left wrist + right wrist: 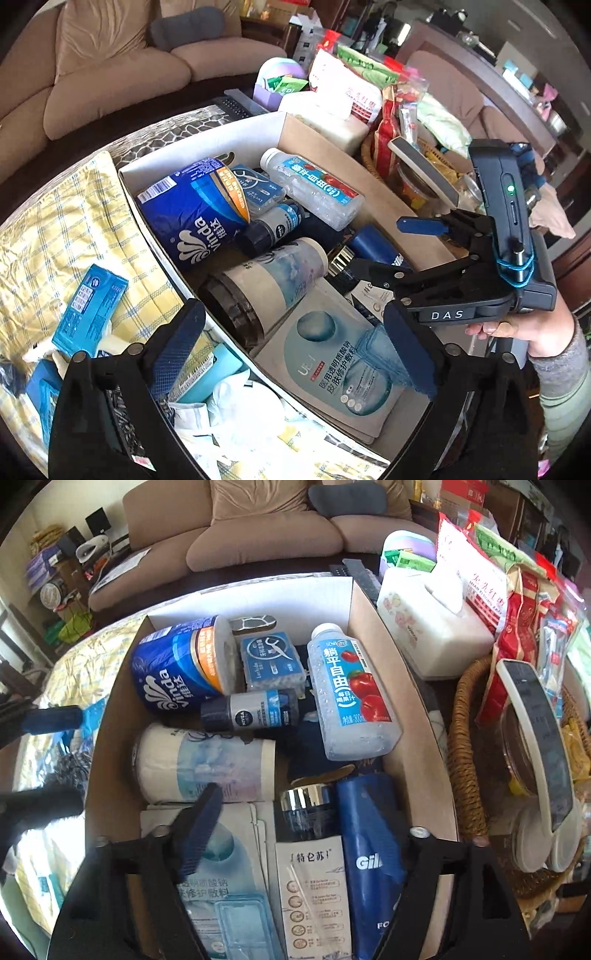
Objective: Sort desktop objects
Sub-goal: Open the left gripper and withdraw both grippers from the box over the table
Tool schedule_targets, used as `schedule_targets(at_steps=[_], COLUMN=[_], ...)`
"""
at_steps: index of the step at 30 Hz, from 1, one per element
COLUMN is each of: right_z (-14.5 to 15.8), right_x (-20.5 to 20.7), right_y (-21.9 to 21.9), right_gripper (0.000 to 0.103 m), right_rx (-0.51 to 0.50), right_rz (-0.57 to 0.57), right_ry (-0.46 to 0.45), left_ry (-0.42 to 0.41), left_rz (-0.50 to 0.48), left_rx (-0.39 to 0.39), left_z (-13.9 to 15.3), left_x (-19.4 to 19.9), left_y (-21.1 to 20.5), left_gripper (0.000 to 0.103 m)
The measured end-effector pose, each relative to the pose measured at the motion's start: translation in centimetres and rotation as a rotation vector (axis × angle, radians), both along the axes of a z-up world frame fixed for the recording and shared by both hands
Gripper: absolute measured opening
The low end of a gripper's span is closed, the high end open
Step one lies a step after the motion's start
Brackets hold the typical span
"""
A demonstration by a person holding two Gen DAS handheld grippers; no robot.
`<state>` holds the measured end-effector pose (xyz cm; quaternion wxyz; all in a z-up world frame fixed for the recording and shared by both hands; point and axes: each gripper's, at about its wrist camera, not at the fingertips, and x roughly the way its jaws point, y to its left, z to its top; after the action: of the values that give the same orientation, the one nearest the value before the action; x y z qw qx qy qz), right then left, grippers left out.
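Both grippers hang wide open and empty over the white-walled cardboard box (373,635) at frame centre: left gripper (295,350), right gripper (306,834). Sorted toiletries lie packed flat inside, likely to fit: blue Vinda tissue roll (173,668) upper left, clear juice bottle (351,698) at right. 1 light-blue carton (90,310) waits outside at left on the yellow checked cloth (55,229).

matt brown cardboard box (417,716) with white outer faces; glossy plastic wrap on the blue tissue roll (173,664); clear, shiny plastic juice bottle (351,698); polished metal band on a dark jar (304,797); rough woven wicker basket (465,757); crumpled yellow checked cloth (66,229)
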<state>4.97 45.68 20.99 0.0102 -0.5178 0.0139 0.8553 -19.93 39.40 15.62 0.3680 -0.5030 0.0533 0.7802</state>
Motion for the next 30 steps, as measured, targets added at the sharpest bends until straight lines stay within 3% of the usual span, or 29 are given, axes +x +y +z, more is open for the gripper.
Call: schedule_targets(at_steps=[4,20,30], right_z=[0.7,4.3,6.9], right_x=[1.4,8.0,13.0], right_y=[-1.3,-6.2,-12.2], right_gripper=[0.103,0.103,0.103], right_rx=[0.043,0.018,-0.01], right_rz=[0.02,-0.011,0.028], right_ry=[0.031,0.073,0.133], left_ry=[0.008,0.071,0.076], left_rz=[0.017,0.097,0.209], left_rx=[-0.016,-0.046,-0.01], left_z=[0.2,3.8,5.1], left_x=[1.5,8.2,13.4], left_y=[-1.0,-8.5,-19.0], left_gripper=[0.103,0.103,0.103])
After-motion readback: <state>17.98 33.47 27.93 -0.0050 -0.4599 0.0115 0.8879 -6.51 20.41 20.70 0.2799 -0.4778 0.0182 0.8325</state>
